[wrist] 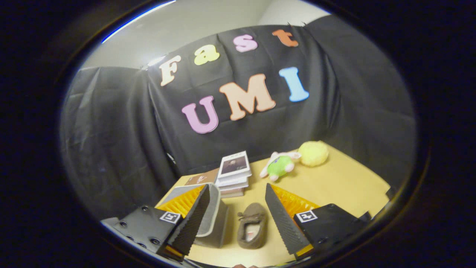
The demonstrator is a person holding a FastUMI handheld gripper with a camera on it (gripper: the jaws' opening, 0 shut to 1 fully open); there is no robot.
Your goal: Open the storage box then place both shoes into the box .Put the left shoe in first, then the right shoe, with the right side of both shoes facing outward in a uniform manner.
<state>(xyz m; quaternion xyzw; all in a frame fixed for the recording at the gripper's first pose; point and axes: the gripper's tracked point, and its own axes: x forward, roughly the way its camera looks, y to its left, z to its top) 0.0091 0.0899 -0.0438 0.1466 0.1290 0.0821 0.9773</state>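
Hand-held gripper (238, 214): my fingers are spread wide, pinching nothing, held above the worktop.
Between my fingers: one brown shoe (253, 230) lies flat on the worktop, opening up, bow end pointing away from me. Neither finger touches it.
Second shoe: I cannot tell where it is.
Storage box (215, 219): grey, just left of the shoe, partly behind my left finger. Lid state unclear to me.
Worktop (334, 186): tan surface carrying everything here.
Beyond my fingers, centre: a stack of books (234, 175), top one with a pale cover, just behind the box.
Beyond, right: a green and white plush toy (280, 165) lying down, with a yellow fluffy ball (313, 153) just beside it, near the wall.
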